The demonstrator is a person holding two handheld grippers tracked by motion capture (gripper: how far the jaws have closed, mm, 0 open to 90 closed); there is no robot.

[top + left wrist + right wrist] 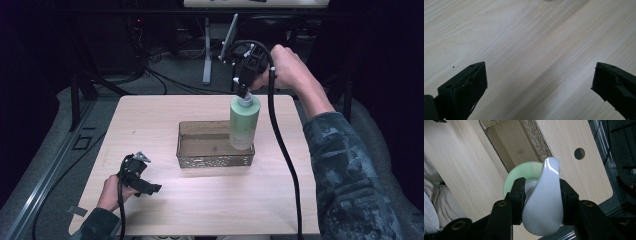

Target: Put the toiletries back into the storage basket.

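Jaws of the right gripper (541, 202) clench the white pump head of the green bottle (244, 122), upright in the tray's (200, 161) right end; left gripper (539, 85) released, over bare table (150, 115).

We see the table (210, 195) lit brightly from above while the room around it lies dark. Glare streaks the white pump head (545, 202), which looks soft and close.

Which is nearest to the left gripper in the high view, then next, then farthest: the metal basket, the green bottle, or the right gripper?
1. Metal basket, mid-table, to the right of the left gripper.
2. Green bottle, upright at the basket's right end.
3. Right gripper, above the far edge, clamped on the bottle's white pump.
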